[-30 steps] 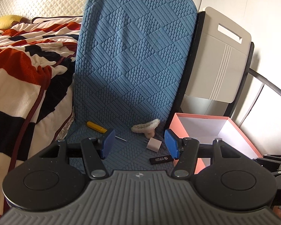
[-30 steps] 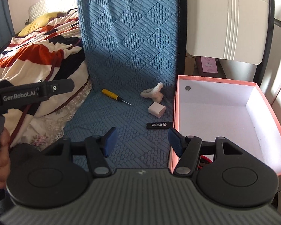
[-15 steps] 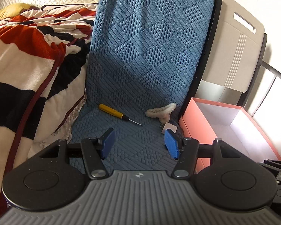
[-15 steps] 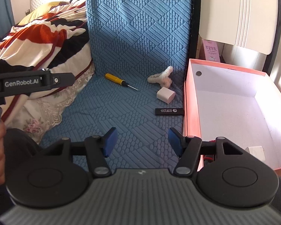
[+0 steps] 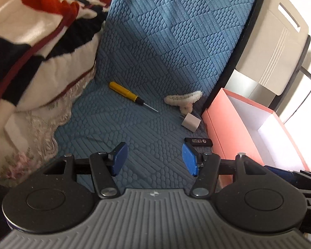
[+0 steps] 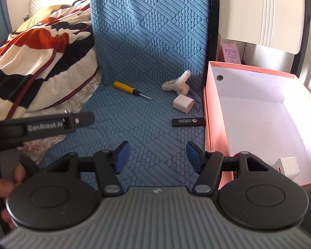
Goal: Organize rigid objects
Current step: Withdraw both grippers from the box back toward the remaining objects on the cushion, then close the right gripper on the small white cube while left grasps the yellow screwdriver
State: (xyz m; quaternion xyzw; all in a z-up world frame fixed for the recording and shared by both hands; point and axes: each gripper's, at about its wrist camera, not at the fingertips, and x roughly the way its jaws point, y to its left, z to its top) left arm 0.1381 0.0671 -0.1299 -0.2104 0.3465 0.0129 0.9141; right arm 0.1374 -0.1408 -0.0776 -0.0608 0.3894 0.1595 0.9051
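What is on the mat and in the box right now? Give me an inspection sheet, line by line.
Surface: blue quilted mat, lying flat, rising behind.
Job's things: screwdriver, fuzzy clip, pink plug and black stick on the mat; white plug inside the pink box.
Clutter: pink card behind the box.
Grippers: left gripper and right gripper open, empty.
Cables: nothing seen.
Surroundings: striped blanket, white board.
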